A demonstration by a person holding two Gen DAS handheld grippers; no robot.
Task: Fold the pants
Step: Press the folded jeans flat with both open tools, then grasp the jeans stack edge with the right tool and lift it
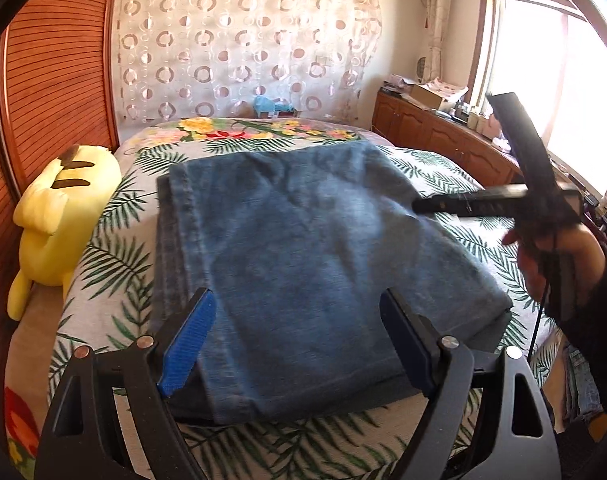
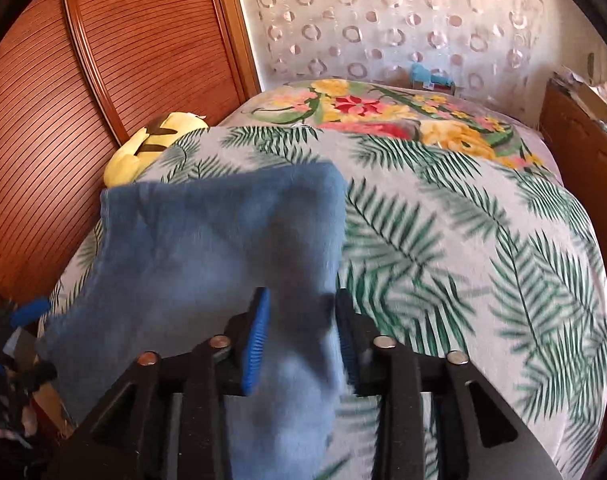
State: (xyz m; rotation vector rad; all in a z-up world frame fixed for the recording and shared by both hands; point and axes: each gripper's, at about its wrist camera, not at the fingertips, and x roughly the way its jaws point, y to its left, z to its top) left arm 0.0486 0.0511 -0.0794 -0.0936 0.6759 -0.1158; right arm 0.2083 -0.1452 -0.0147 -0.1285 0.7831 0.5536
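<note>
A: Pants: blue denim, already doubled into a thick rectangle. They lie flat in the middle of the bed, on the palm-leaf cover. The side seam runs along the left edge and the open ends face the near side.

B: Why the middle?

A: Likely for working room. There is bare cover on every side, so a fold can swing over without dragging off the edge.

B: Left claw?

A: Wide apart and empty. It hovers over the near edge of the denim with one pad towards each near corner. Nothing is between the pads. Reads as standing clear, or lined up to press the stack flat.

B: Right claw?

A: About half apart, straddling the right-hand edge of the pants. Denim shows in the gap, but the view is smeared. From the left wrist the cloth lies flat with no corner lifted, so it looks like no pinch. A judgement, not certain.

B: Who is driving it?

A: A hand in a dark sleeve holds it from the right.

B: Surroundings?

A: Yellow plush toy at the left edge of the bed, against the slatted wooden door, well apart from the pants.

B: Progress?

A: Probably late. One more fold, or just smoothing.
</note>
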